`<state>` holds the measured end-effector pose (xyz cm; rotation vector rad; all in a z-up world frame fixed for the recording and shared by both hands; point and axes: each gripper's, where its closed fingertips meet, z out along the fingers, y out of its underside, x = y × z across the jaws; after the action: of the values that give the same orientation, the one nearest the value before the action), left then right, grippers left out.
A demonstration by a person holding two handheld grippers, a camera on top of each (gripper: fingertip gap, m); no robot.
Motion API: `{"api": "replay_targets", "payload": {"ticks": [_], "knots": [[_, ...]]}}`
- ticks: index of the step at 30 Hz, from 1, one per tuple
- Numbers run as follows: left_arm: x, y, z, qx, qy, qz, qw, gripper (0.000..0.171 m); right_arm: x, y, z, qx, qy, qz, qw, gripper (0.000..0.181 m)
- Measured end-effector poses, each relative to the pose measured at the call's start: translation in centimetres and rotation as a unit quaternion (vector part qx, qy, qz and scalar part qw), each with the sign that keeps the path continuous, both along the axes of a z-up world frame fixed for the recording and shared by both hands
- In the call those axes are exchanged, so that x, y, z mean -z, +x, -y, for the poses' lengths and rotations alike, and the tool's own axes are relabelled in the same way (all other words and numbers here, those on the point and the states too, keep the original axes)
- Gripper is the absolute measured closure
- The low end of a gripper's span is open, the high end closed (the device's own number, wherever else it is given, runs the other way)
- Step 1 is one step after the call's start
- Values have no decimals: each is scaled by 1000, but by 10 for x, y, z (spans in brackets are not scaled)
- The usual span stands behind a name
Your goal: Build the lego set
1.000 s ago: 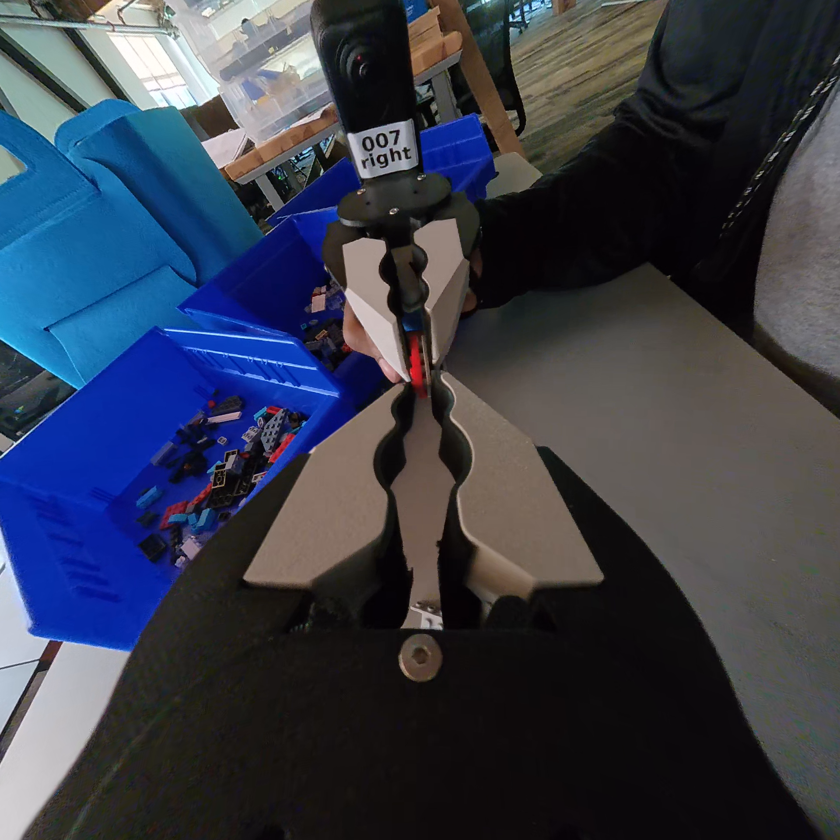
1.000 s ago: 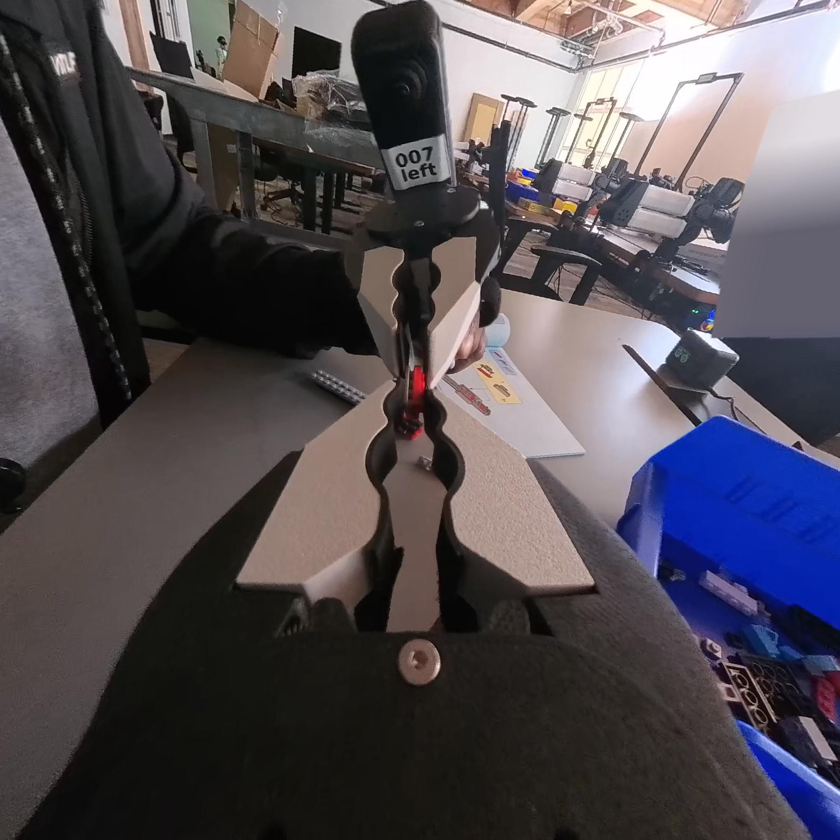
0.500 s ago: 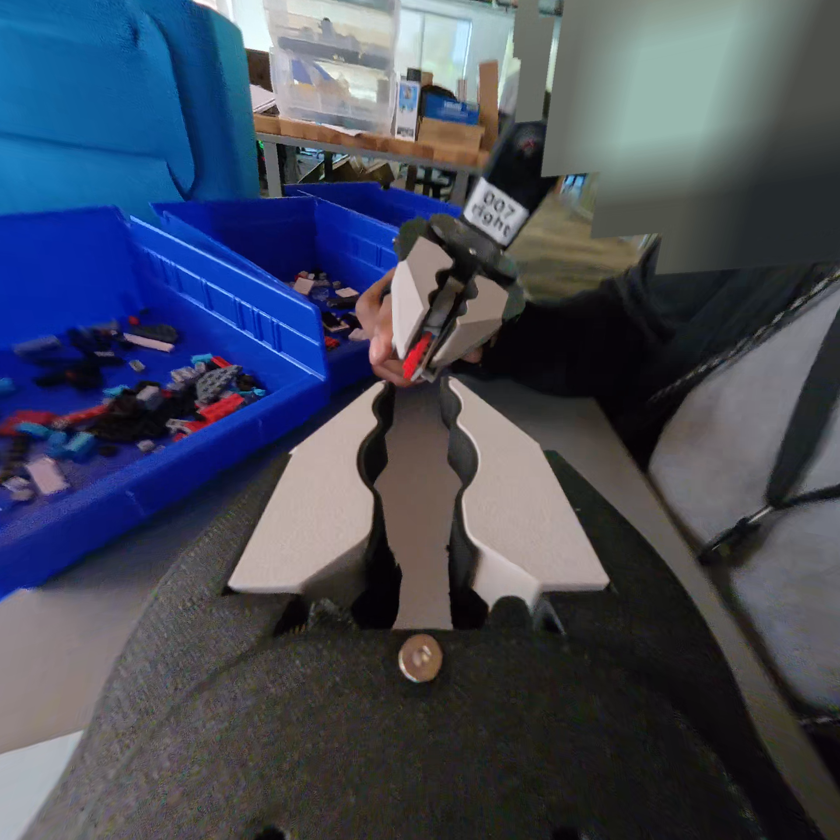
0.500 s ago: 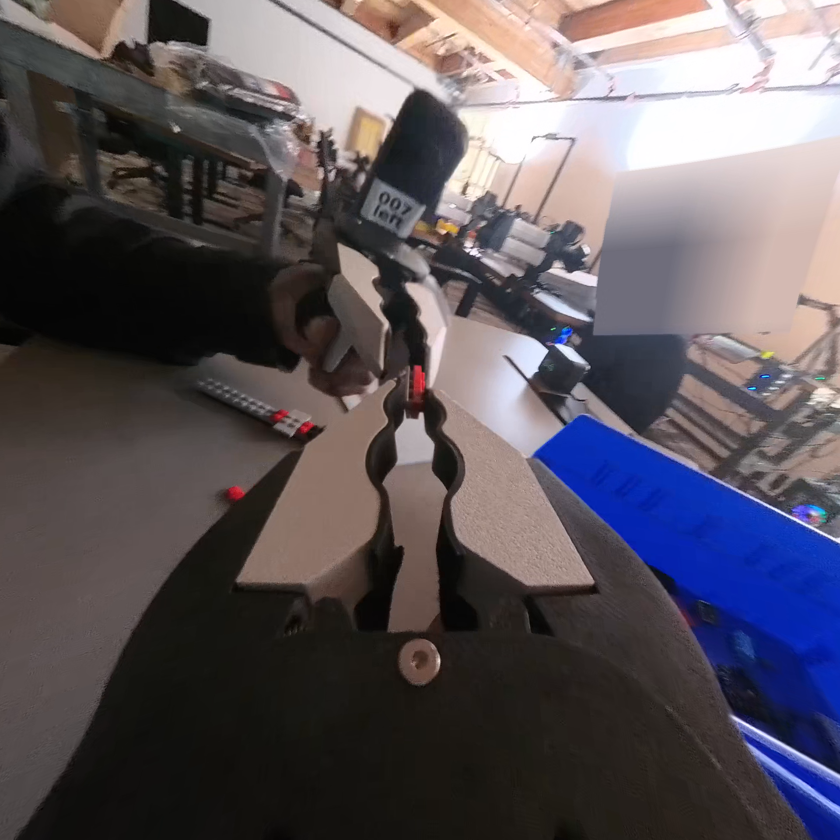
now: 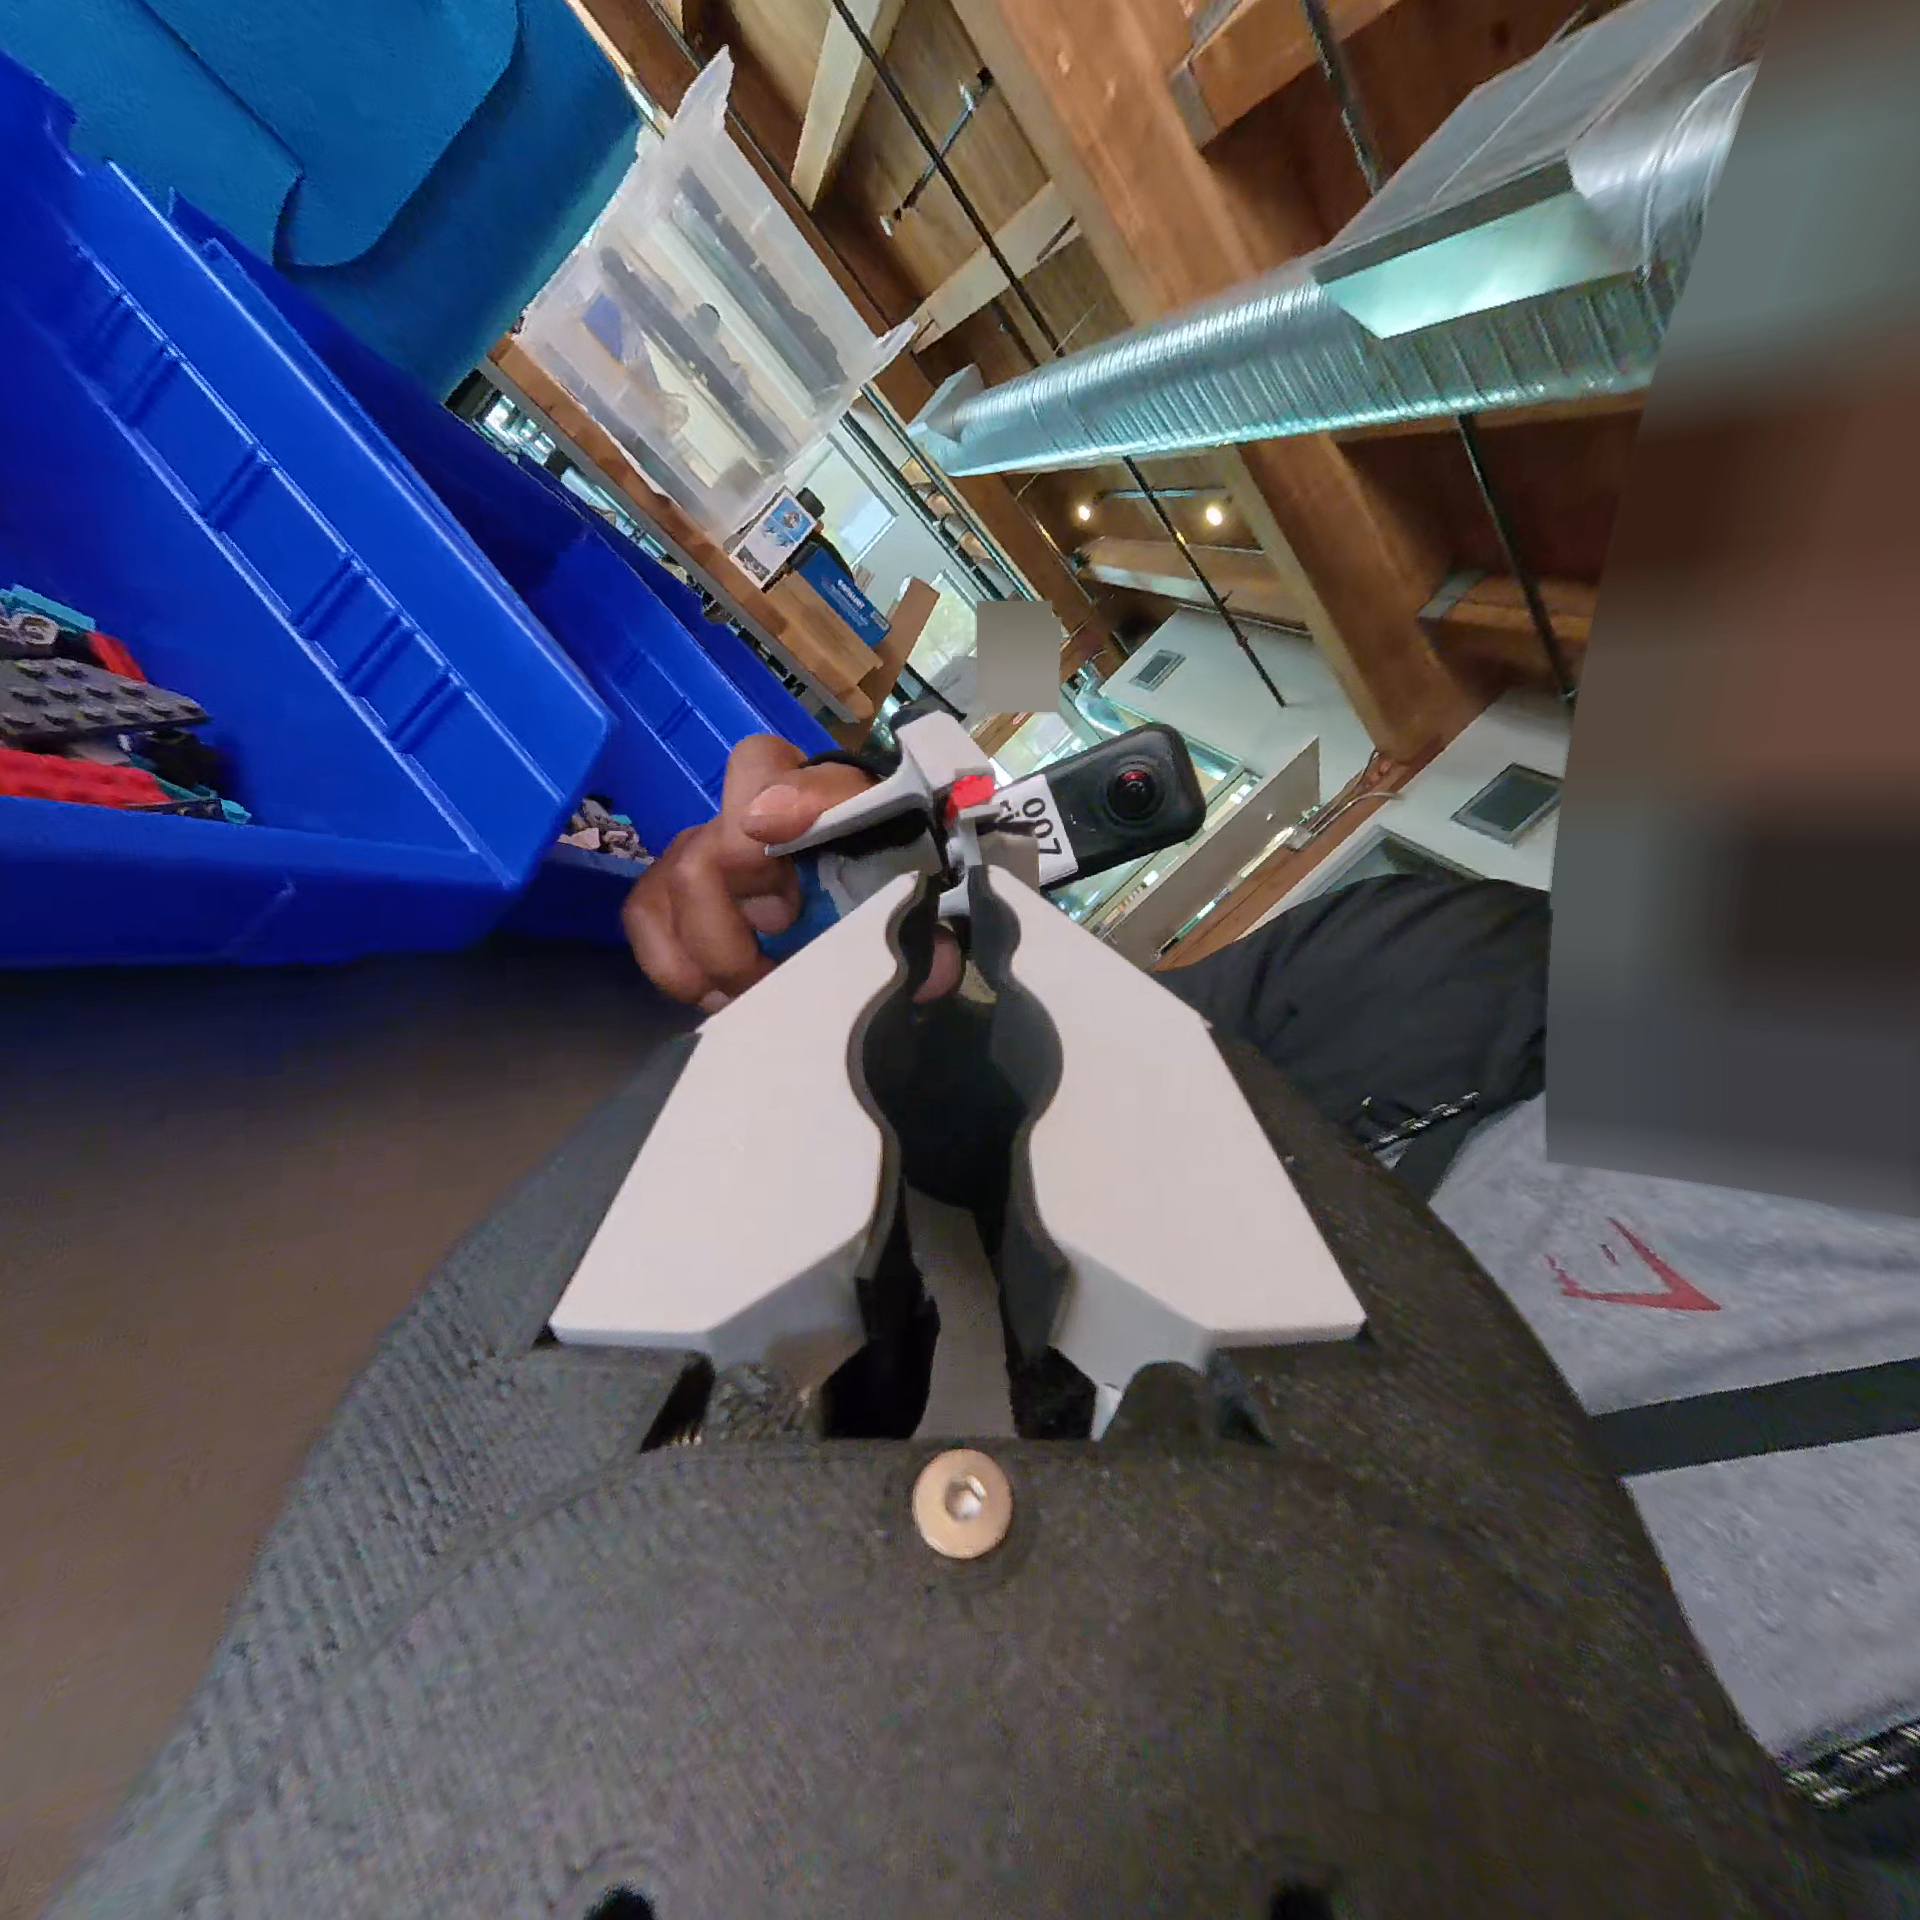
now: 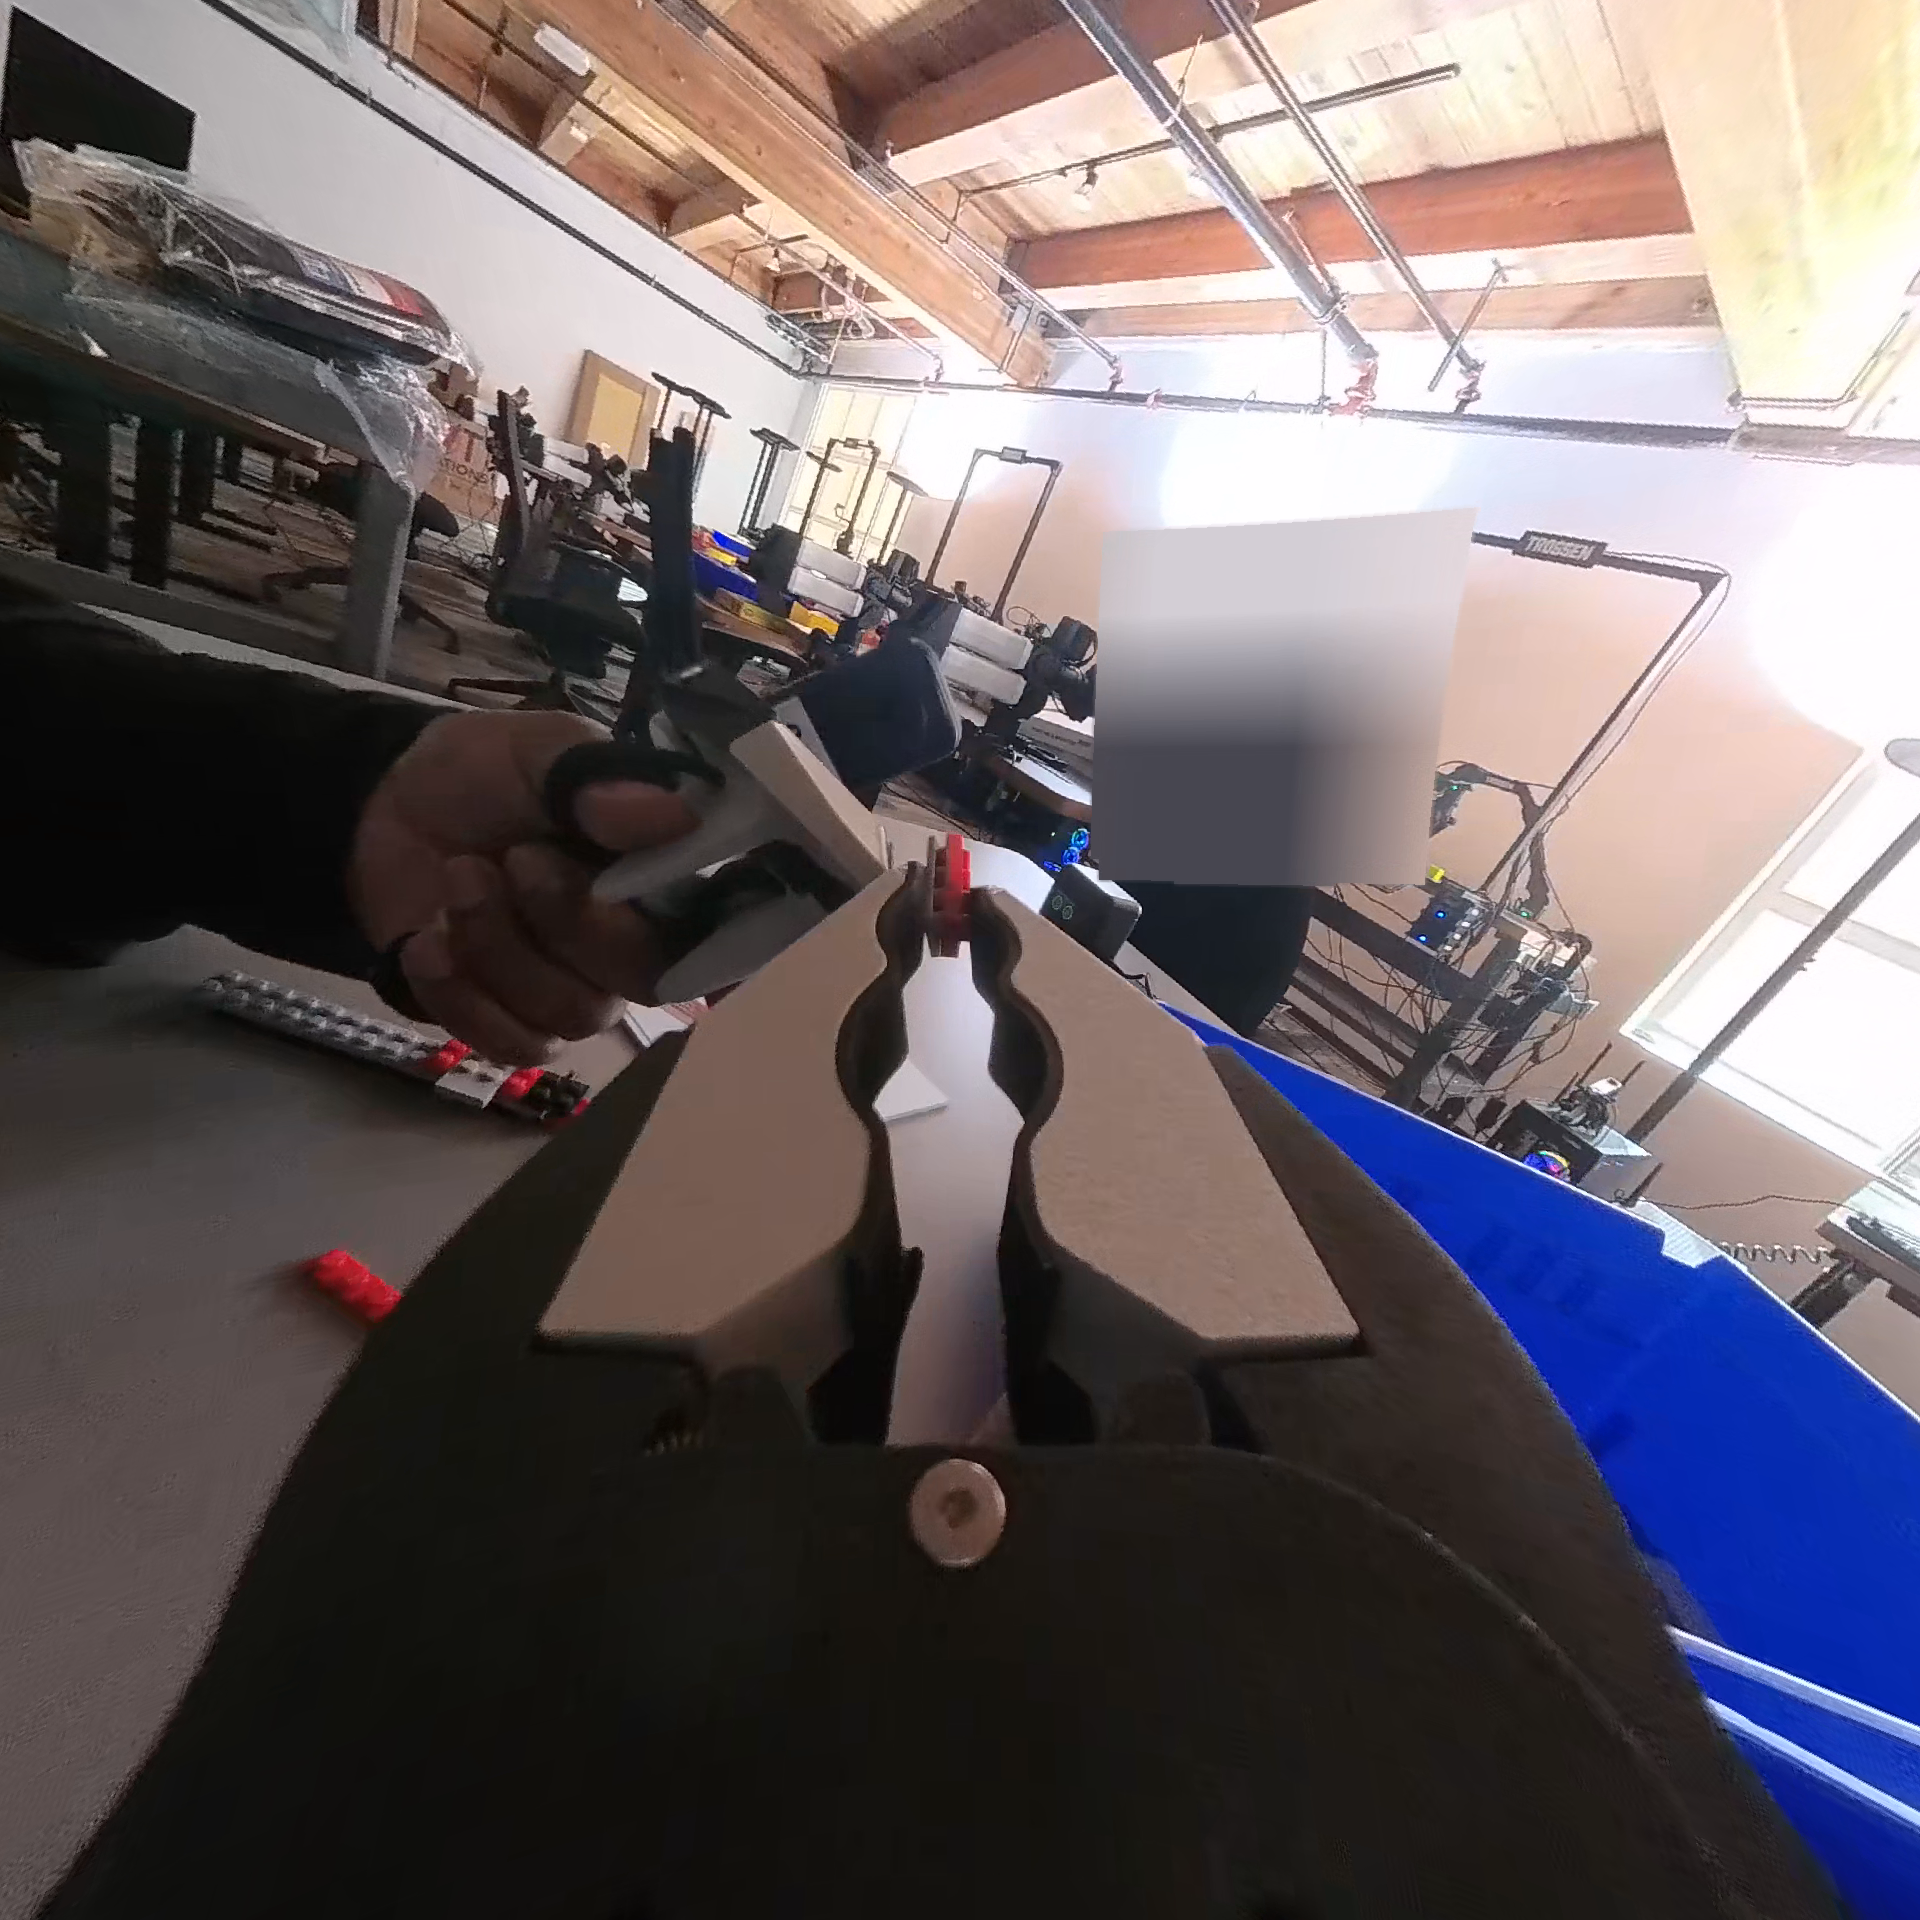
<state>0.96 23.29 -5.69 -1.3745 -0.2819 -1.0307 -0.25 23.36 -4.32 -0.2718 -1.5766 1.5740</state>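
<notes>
My right gripper (image 6: 945,891) is shut on a small red lego piece (image 6: 948,883), held up off the grey table (image 6: 156,1195). My left gripper (image 5: 948,883) is closed to a narrow slit, and I see nothing held in it. Its tips meet the right gripper (image 5: 951,821) just below the red piece (image 5: 968,792). In the right wrist view the left gripper (image 6: 878,862) comes in from the left, beside the red piece. A long grey plate (image 6: 343,1023) with red pieces at one end lies on the table. A loose red piece (image 6: 348,1283) lies nearer.
Blue bins (image 5: 312,623) with several loose lego pieces (image 5: 83,717) stand along the table's far side, and one also shows in the right wrist view (image 6: 1558,1299). A white sheet (image 6: 914,1101) and a small black device (image 6: 1091,909) lie beyond the grippers. A person's dark sleeves reach in. Both grippers' tips are close together, under 4 cm apart.
Both grippers have lifted and tilted up, so the ceiling now shows. My left gripper has narrowed since half a second ago. The right gripper still holds the red piece.
</notes>
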Motion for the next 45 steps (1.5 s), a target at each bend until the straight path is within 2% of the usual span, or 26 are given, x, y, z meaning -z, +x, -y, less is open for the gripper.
{"api": "replay_targets", "payload": {"ticks": [15, 26, 41, 45], "knots": [[-4, -2, 1, 0, 27, 23, 999, 166, 1, 1, 2, 17, 28, -31, 999, 170], [-6, 2, -1, 14, 43, 54, 998, 167, -1, 1, 3, 23, 18, -41, 999, 170], [-3, 2, -2, -4, 52, 20, 998, 168, 2, 2, 2, -21, -15, 12, 1000, 170], [-6, -1, 0, -7, 62, 24, 998, 168, 0, 7, 4, -46, -27, 23, 998, 163]]}}
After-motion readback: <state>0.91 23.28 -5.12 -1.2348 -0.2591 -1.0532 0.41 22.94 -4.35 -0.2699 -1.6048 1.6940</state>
